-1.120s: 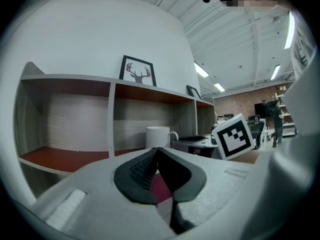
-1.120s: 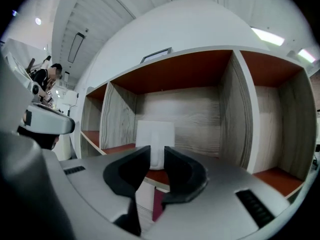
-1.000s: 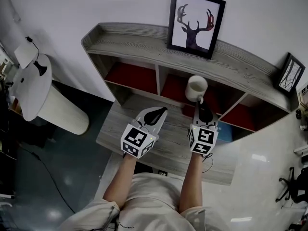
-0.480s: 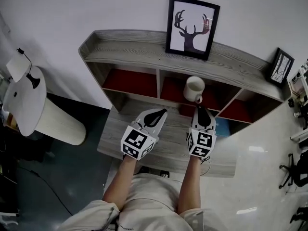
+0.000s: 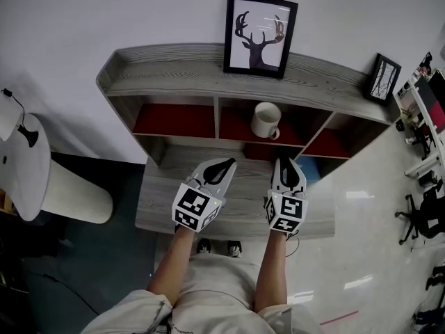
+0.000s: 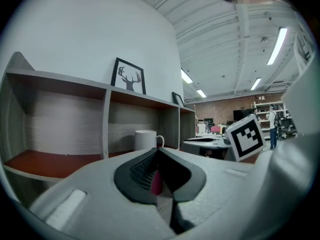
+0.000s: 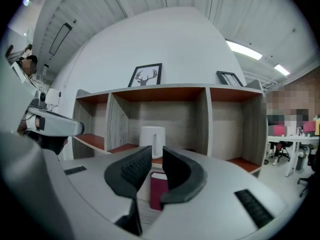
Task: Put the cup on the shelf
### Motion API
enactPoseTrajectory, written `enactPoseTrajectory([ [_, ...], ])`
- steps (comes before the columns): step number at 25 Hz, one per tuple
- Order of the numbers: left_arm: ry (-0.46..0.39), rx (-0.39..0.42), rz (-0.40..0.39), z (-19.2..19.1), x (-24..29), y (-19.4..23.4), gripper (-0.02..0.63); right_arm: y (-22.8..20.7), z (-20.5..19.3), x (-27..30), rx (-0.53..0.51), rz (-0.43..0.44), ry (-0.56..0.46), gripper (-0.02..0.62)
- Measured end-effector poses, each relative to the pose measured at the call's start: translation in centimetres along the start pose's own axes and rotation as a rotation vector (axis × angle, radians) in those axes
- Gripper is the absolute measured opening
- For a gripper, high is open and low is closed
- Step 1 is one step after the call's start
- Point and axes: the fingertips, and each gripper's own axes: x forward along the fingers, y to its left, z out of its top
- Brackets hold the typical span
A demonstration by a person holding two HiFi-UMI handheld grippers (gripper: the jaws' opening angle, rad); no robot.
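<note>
Grey wood shelf (image 5: 174, 75) against white wall, upper centre: white cup (image 5: 265, 119) upright in middle compartment, handle outward, so placement looks done; right gripper (image 5: 287, 162) jaws slightly apart, empty, clear of cup above tabletop (image 5: 163, 211); left gripper (image 5: 224, 164) closed on nothing, idle

The white cup (image 5: 265, 120) with a side handle stood upright, just above the centre of the head view. It rested on the red floor of the middle compartment of the grey wood-grain shelf (image 5: 174, 75), free of any grip.
</note>
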Motion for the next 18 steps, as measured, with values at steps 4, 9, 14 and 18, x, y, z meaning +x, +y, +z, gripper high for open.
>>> enactPoseTrajectory([
  [4, 0.014, 0.037, -0.009, -0.4, -0.1, -0.2, 0.009, 0.2, -0.5, -1.5, -0.003, -0.033, 0.015, 0.077],
  [9, 0.007, 0.047, -0.062, -1.1, -0.6, -1.3, 0.009, 1.2, -1.2, -3.6, 0.008, -0.056, 0.004, 0.063],
  [14, 0.006, 0.049, -0.091, -2.1, -1.6, -1.1, 0.011, 2.5, -0.7, -4.7, 0.022, -0.066, -0.037, 0.033],
  [18, 0.008, 0.054, -0.096, -2.2, -2.8, -0.3, 0.009, 3.2, 0.6, -6.1, 0.043, -0.105, -0.111, 0.019],
])
